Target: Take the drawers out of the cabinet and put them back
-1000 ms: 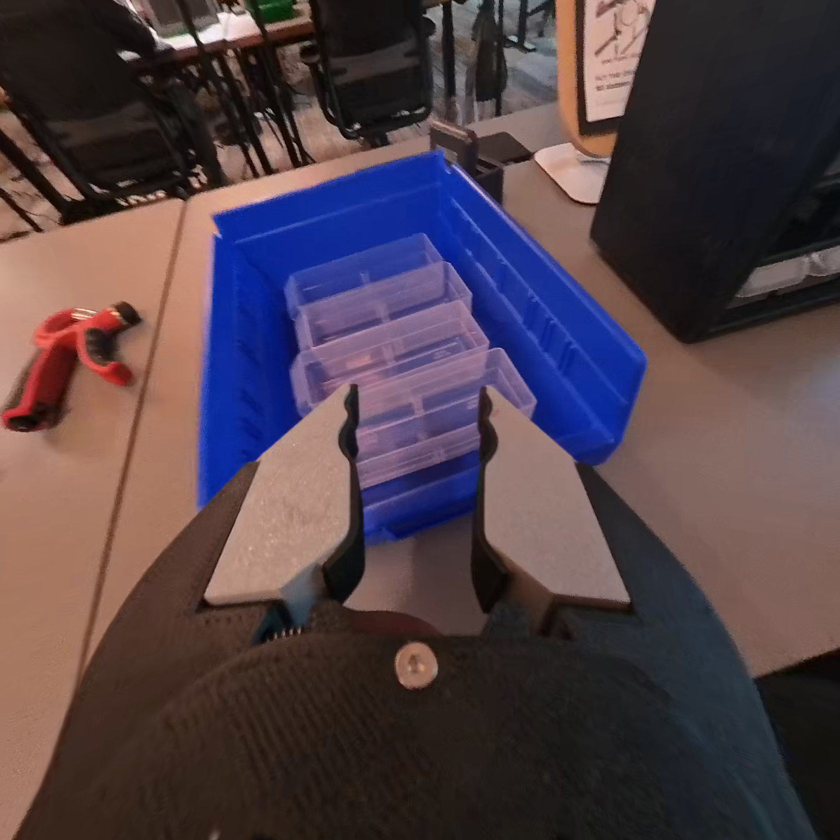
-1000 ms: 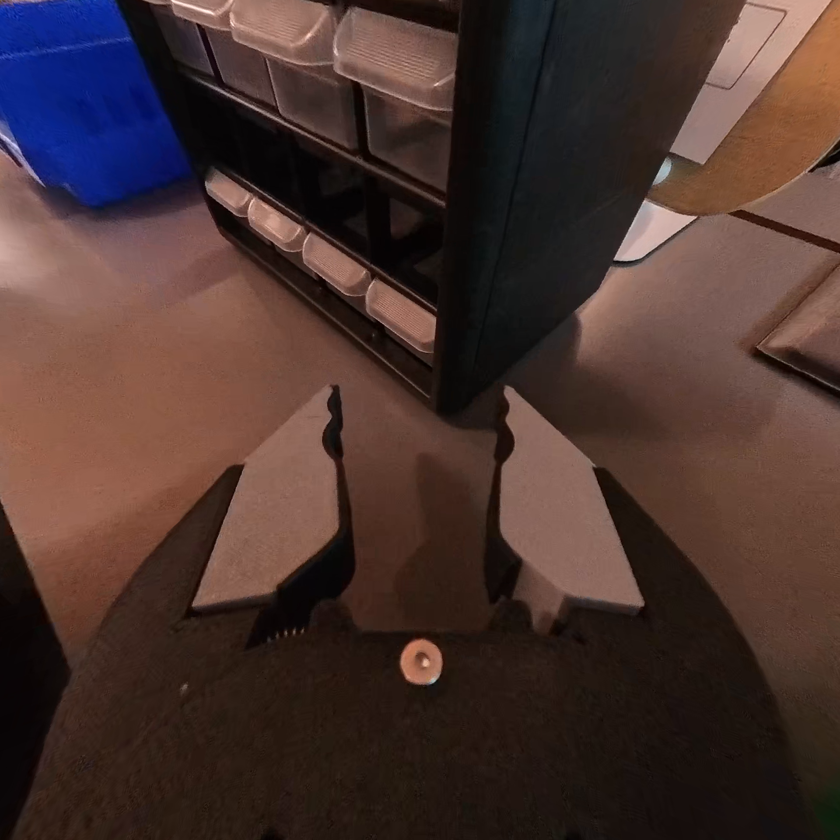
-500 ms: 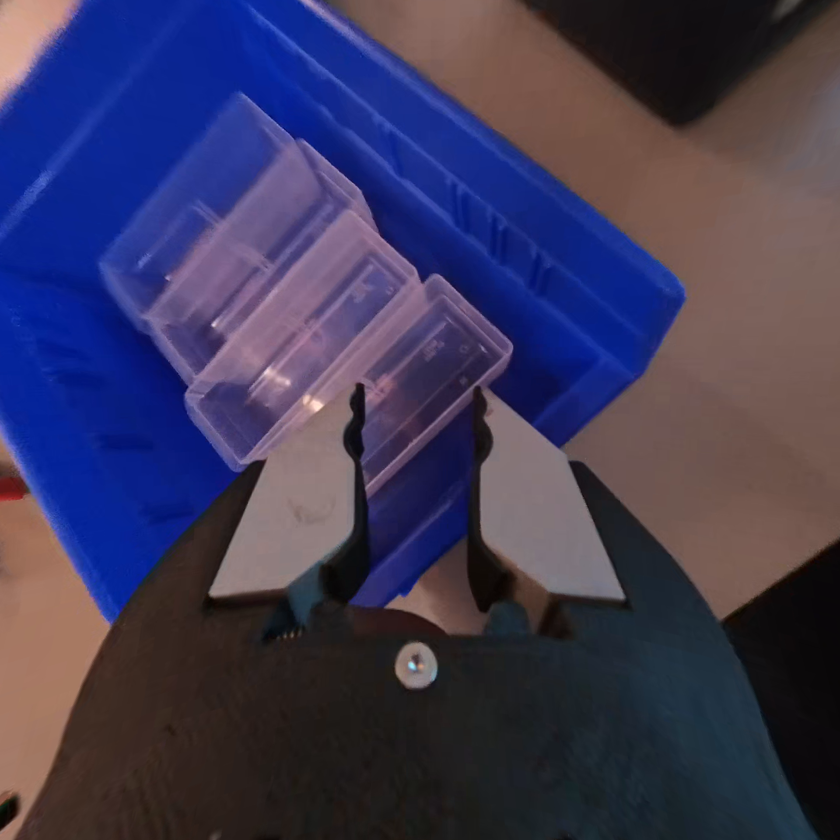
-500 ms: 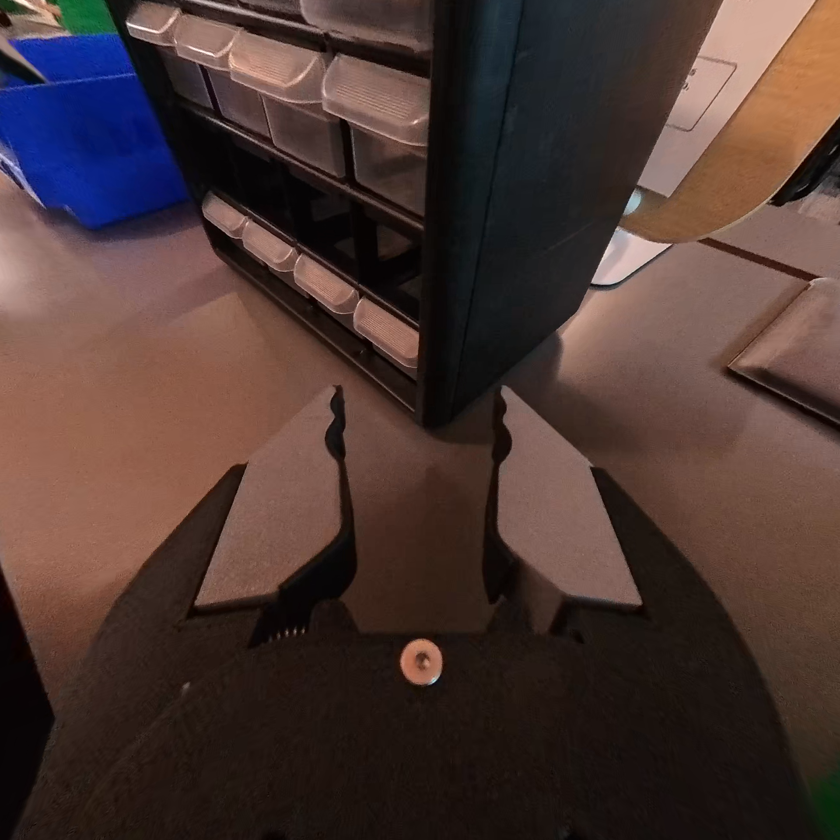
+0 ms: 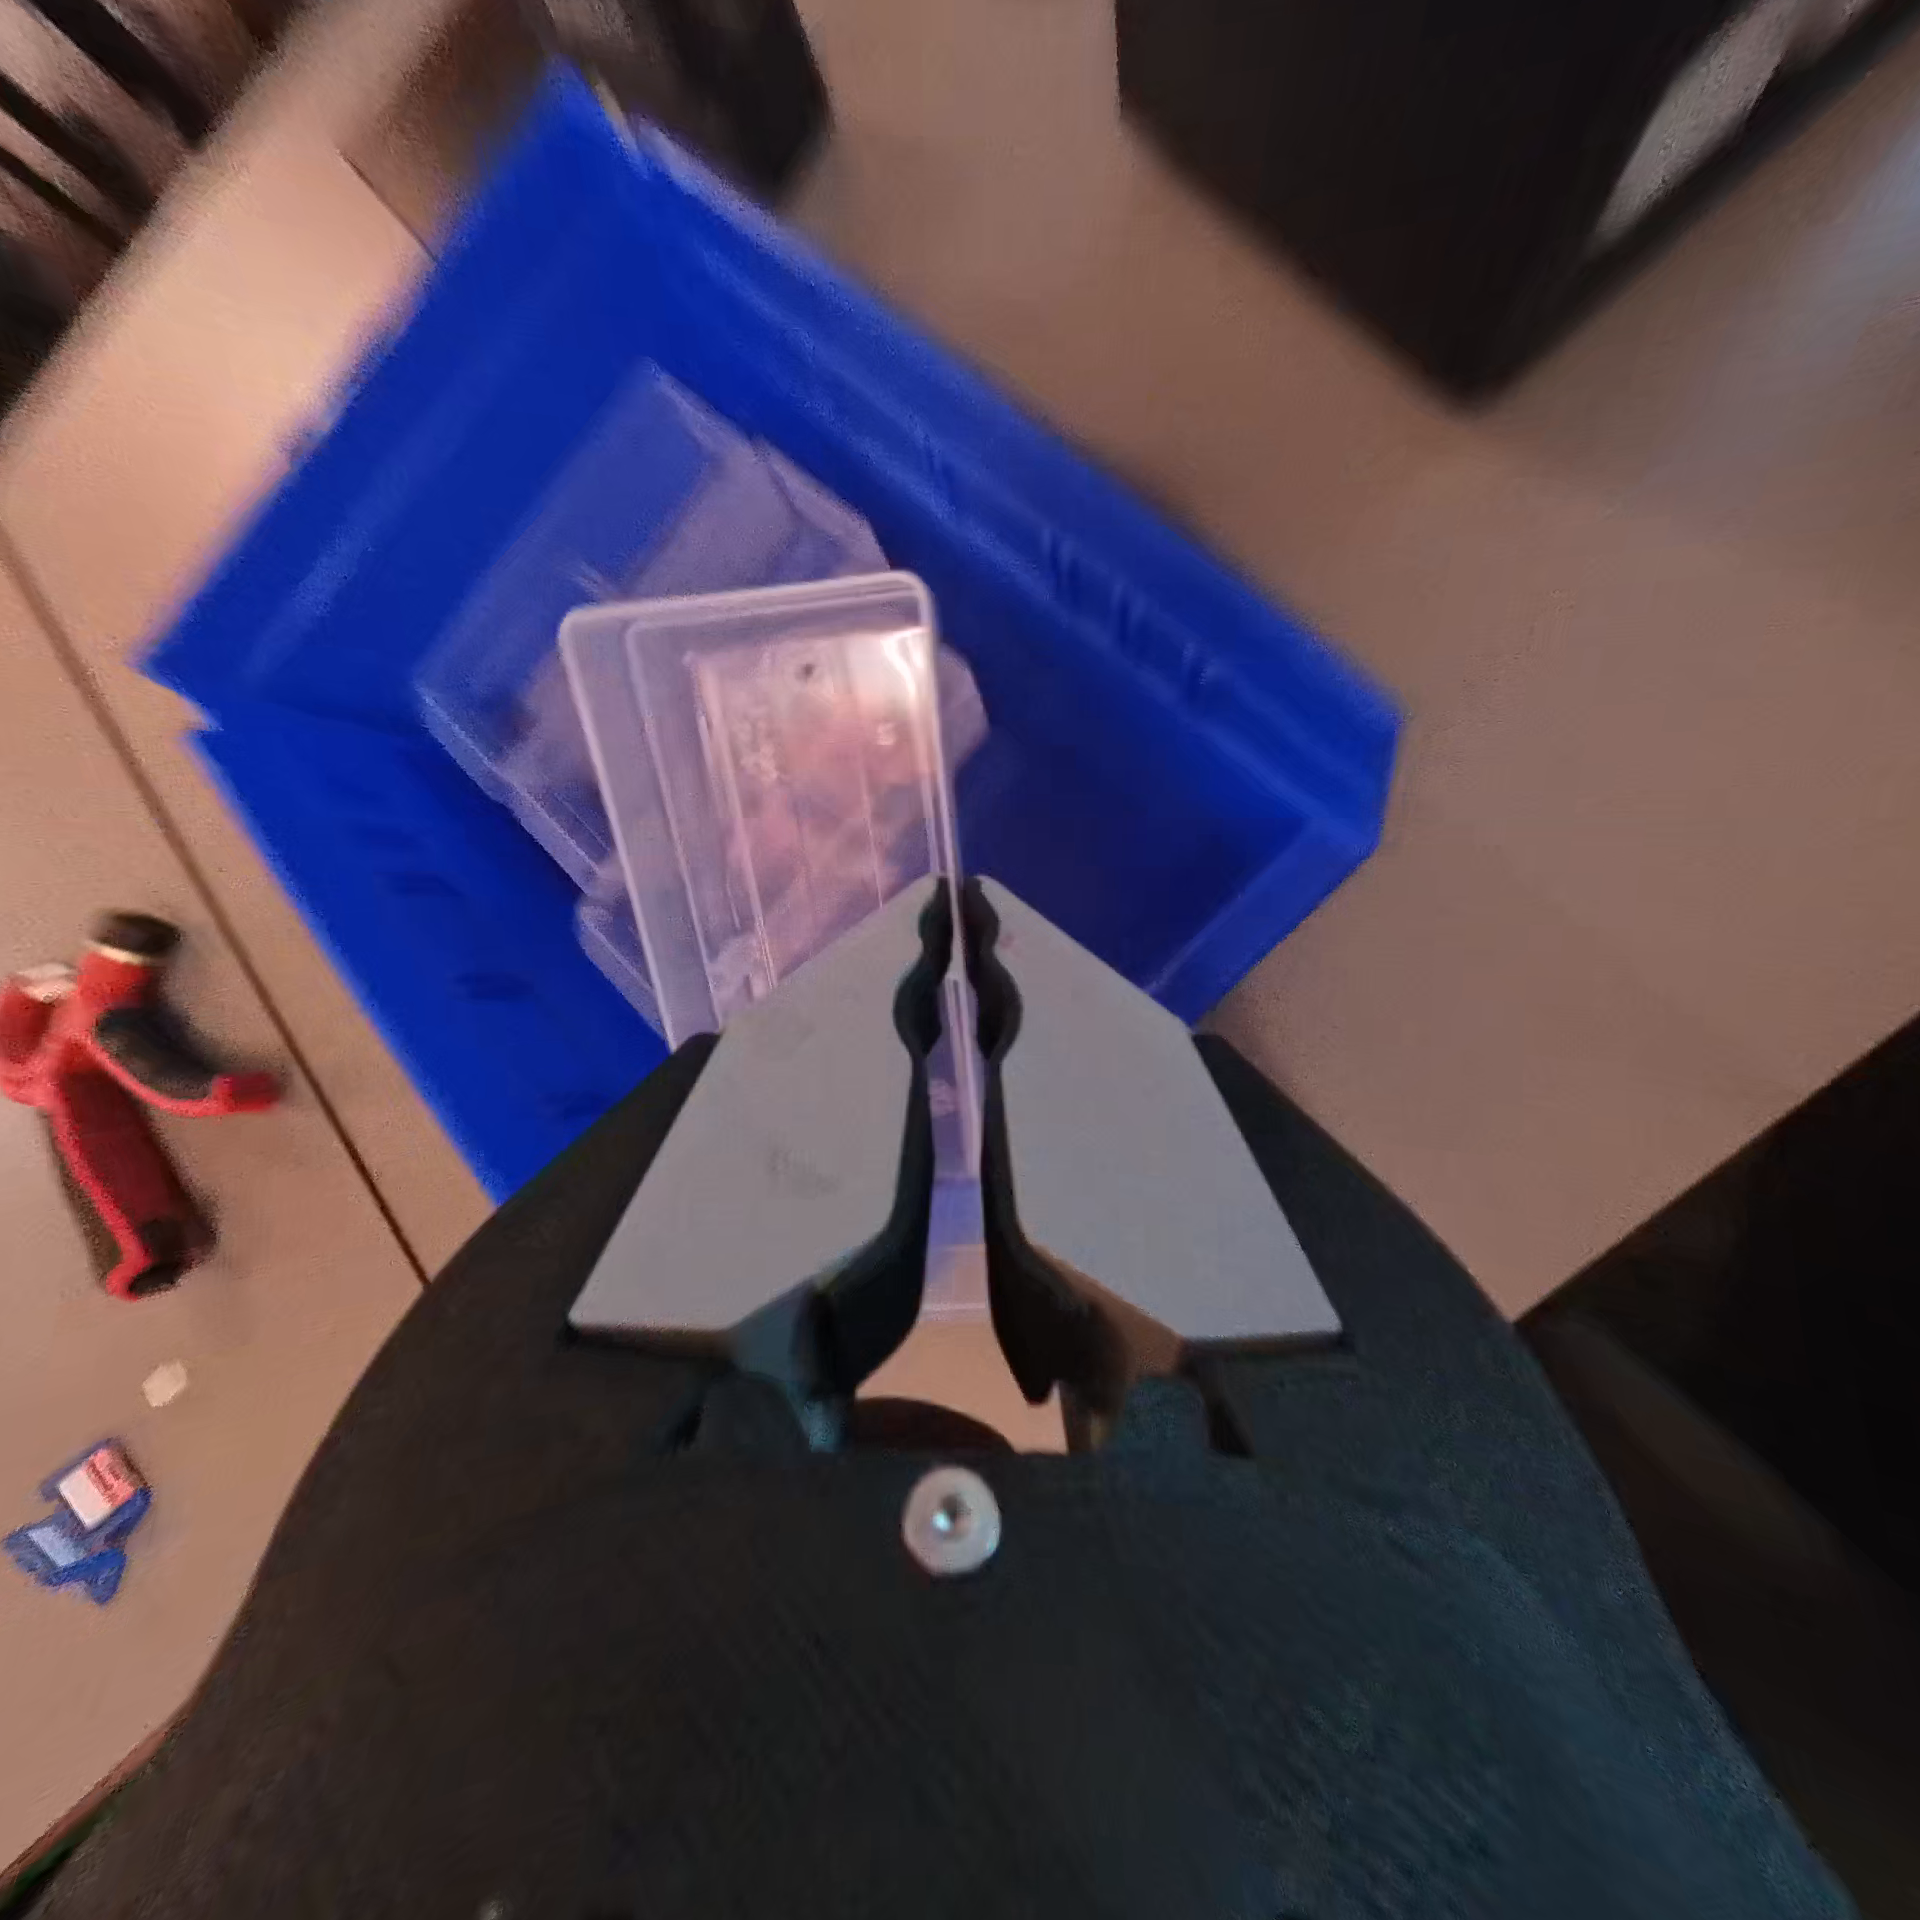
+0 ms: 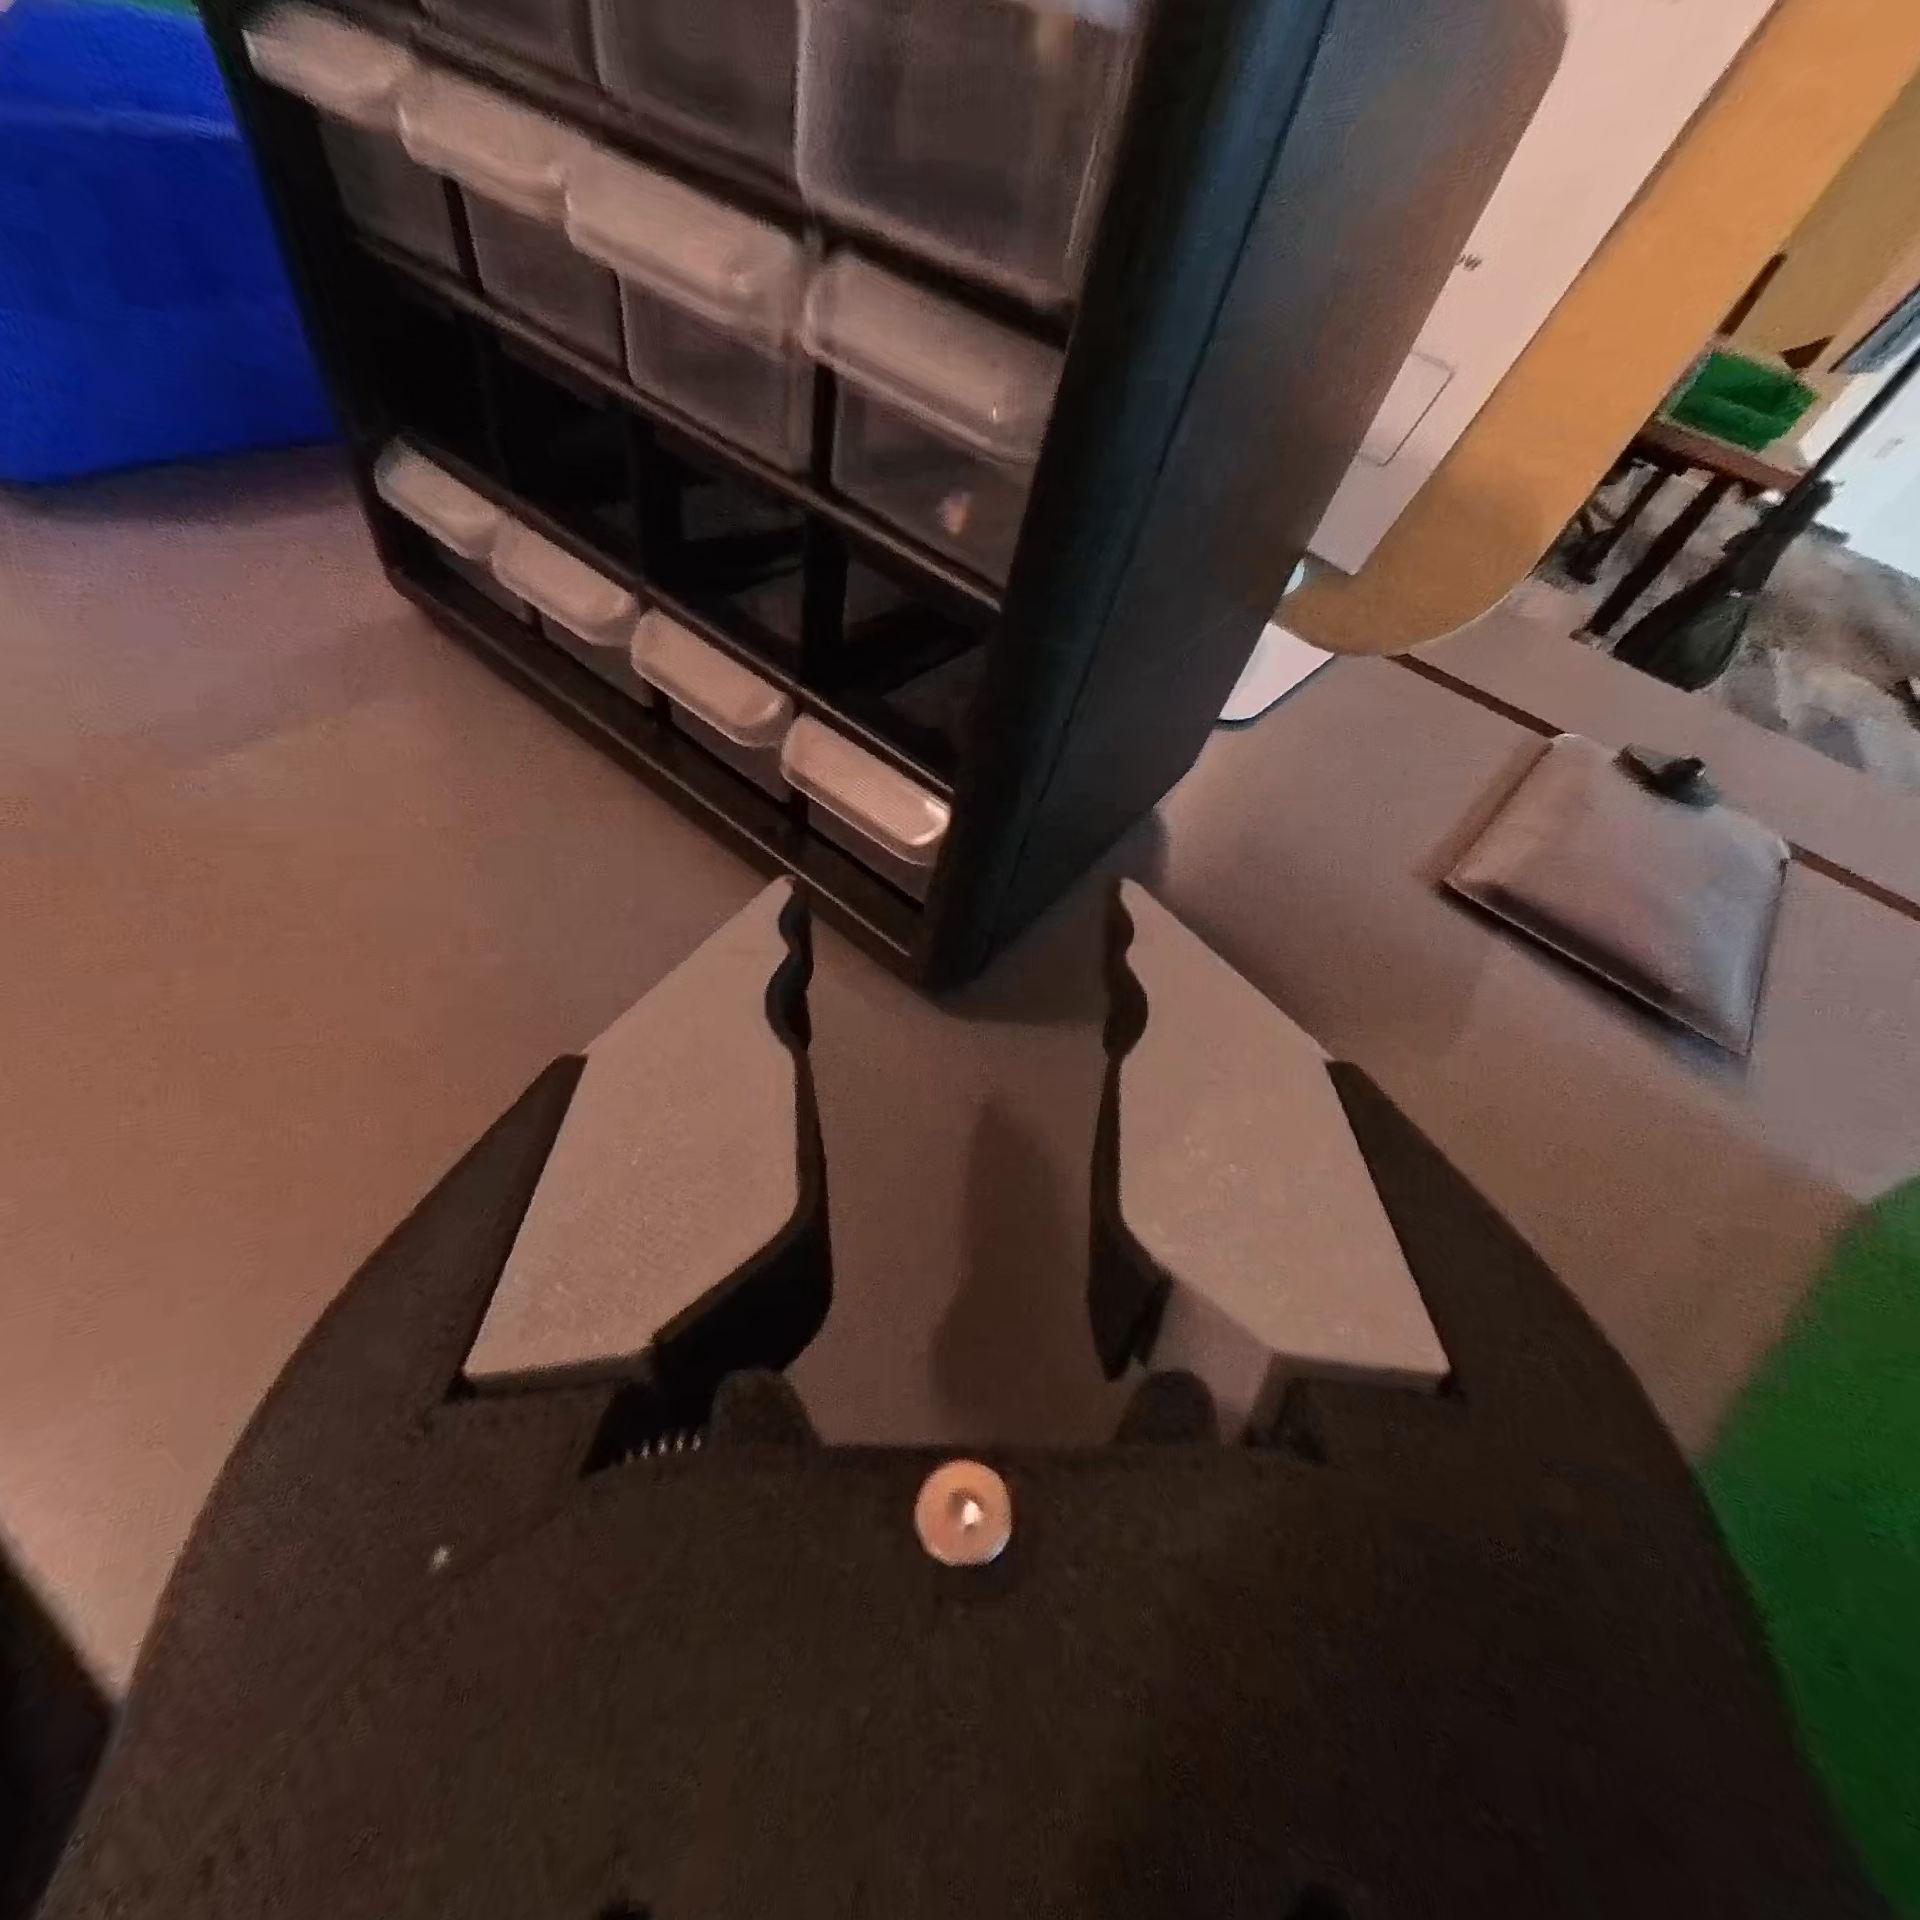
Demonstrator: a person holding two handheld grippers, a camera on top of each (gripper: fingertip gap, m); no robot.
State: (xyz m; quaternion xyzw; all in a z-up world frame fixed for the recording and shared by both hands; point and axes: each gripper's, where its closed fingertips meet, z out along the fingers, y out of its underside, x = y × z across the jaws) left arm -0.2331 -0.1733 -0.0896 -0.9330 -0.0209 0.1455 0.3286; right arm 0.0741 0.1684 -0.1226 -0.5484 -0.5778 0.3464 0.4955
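My left gripper [image 5: 956,904] is shut on the thin wall of a clear plastic drawer [image 5: 790,769] and holds it lifted above the blue bin [image 5: 1195,665]. More clear drawers [image 5: 540,707] lie blurred in the bin beneath it. My right gripper [image 6: 956,914] is open and empty, low over the table in front of the black drawer cabinet [image 6: 1143,499]. The cabinet holds clear drawers [image 6: 862,800] in its bottom row and upper rows, with a row of empty slots [image 6: 727,540] between them.
A red and black hand tool [image 5: 114,1091] and a small blue item [image 5: 78,1517] lie on the table left of the bin. A dark flat pad [image 6: 1621,894] lies right of the cabinet. A tan curved board [image 6: 1558,416] stands behind it. The bin's blue corner [image 6: 125,260] shows left of the cabinet.
My left gripper has closed on the nearest clear drawer and lifted it out of the stack in the bin. My right gripper has moved slightly closer to the cabinet, still open.
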